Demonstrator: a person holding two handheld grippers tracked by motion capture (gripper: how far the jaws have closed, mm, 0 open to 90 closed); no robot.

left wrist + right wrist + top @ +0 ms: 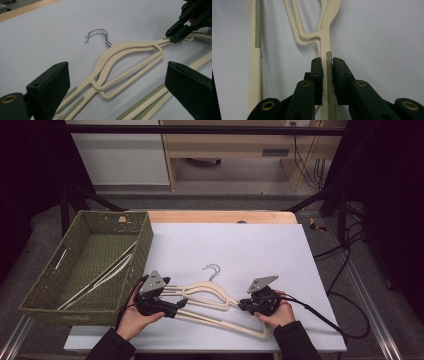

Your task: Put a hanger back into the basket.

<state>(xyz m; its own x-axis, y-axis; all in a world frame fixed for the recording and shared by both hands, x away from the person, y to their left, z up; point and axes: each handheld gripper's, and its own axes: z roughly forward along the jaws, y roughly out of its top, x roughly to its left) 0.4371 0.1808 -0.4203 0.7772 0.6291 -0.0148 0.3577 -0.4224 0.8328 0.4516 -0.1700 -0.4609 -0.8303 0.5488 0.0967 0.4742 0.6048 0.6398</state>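
Near the table's front edge, my right gripper (327,65) pinches the cream plastic hangers (210,292) by a ribbed arm; left gripper (117,82) gapes wide. Light, stiff, slippery; I'd hold the grip strip.

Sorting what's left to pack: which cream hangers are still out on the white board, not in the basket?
The stacked pair of hangers between both claws; the right claw pinches one arm. Another hanger lies inside the green woven basket.

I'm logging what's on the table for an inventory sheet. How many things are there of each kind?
Cream hangers on the white table top: 2, stacked
Cream hangers in the basket: 1 at least
Green woven basket: 1
Hand-held grippers: 2, left and right
Total: 6
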